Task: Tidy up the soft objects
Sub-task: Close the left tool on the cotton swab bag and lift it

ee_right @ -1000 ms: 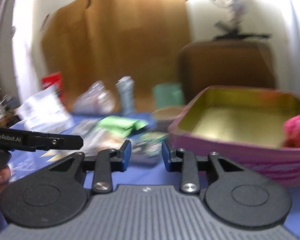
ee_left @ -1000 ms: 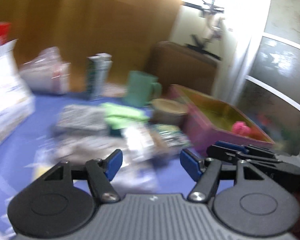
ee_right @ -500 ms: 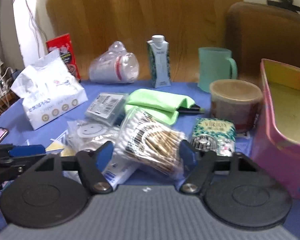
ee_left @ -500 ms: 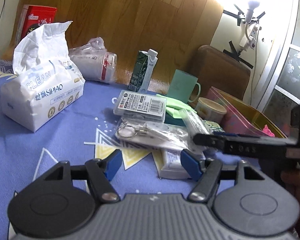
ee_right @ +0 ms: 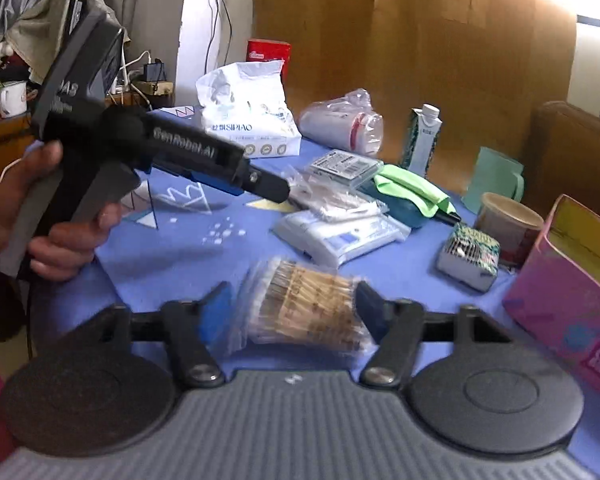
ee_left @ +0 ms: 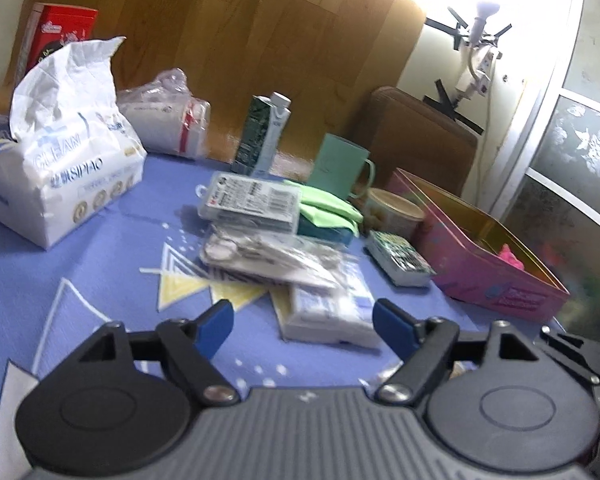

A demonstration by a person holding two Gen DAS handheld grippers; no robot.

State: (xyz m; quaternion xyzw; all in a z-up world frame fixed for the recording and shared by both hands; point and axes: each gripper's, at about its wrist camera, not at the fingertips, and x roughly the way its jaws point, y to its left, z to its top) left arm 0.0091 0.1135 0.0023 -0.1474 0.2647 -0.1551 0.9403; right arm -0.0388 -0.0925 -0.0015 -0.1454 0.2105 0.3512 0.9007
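Legibly, "SIPIAO" on the tissue pack (ee_right: 247, 114); "GenRobot.AI" on the left gripper (ee_right: 260, 186), held in a hand (ee_right: 40, 216) over the blue cloth (ee_right: 172, 256). Its jaws are opening, nothing between them. Right gripper (ee_right: 294, 312) jaws are opening, with the swab bag (ee_right: 304, 312) between the pads; contact unclear in the blur. Pink tin (ee_right: 560, 304) at the right edge; bare cloth near left.

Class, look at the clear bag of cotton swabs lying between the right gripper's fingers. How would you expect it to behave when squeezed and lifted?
The bag of cotton swabs probably weighs little for its bulk, being thin sticks. Its glossy plastic looks slippery and loose, so it may crumple or slide. The right gripper is opening around it, and its fingers do not seem to press it.
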